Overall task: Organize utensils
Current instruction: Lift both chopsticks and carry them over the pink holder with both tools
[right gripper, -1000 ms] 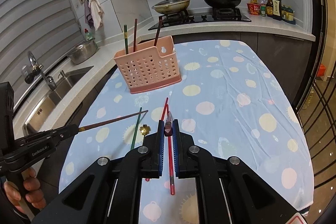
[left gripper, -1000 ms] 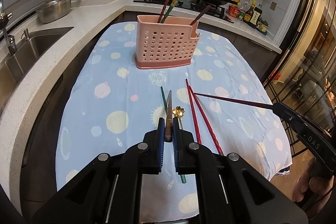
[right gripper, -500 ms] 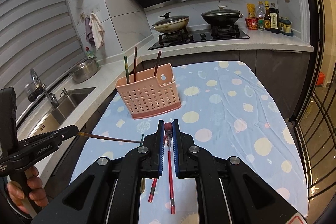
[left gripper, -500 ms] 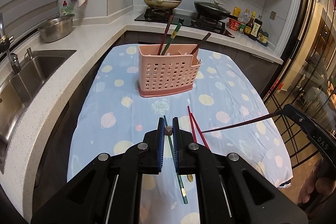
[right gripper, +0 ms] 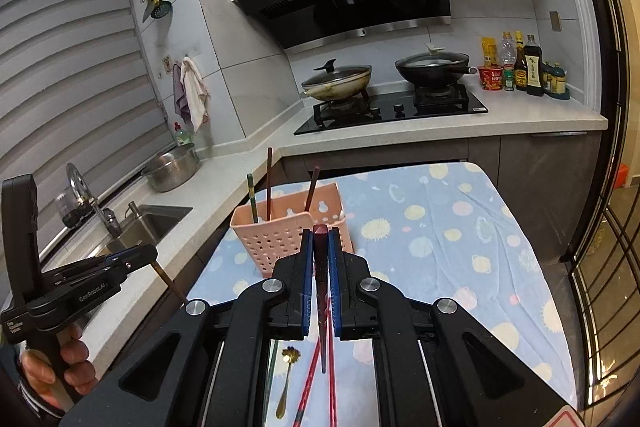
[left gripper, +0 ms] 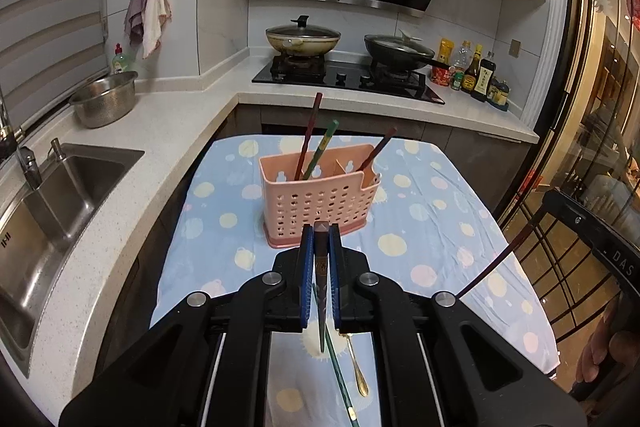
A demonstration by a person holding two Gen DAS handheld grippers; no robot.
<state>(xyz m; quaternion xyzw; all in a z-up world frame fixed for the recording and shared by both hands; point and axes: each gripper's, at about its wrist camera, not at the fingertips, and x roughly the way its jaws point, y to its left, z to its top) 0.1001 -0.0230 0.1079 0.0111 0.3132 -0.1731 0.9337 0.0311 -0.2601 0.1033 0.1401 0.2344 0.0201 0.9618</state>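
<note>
- The left tool (left gripper: 321, 241) is clamping a dark brown chopstick (left gripper: 321, 291) between its blue pads; the stick is hanging tip-down through the jaws, whereas a second ago it was pointing forward, low over the cloth.
- The right tool (right gripper: 320, 241) is gripping a dark red chopstick (right gripper: 321, 299) the same way, its square end poking up just above the pads.
- Both tools are riding higher than a second ago, and each is pointing less steeply down, so more wall and hood is showing in each view.
- Below the left tool, a green chopstick (left gripper: 340, 379) and a small gold spoon (left gripper: 356, 371) are lying on the spotted blue cloth (left gripper: 424, 227) covering the surface; earlier they were showing ahead of the pads, now beneath them.
- In the right wrist view, two red chopsticks (right gripper: 310, 383) are lying crossed on the cloth beside the spoon.
- Farther out, the pink utensil holder (left gripper: 320, 203) is standing upright mid-cloth, in the same place as before, with three chopsticks in it: a brown one and a green one leaning in its left part, another brown one in the right.
- Each tool is showing at the edge of the other's view, a hand (right gripper: 56, 367) wrapping the left handle.
- Beyond lie the sink (left gripper: 60, 195), a steel bowl (left gripper: 106, 99) and the stove (left gripper: 348, 75) with two lidded pans.
</note>
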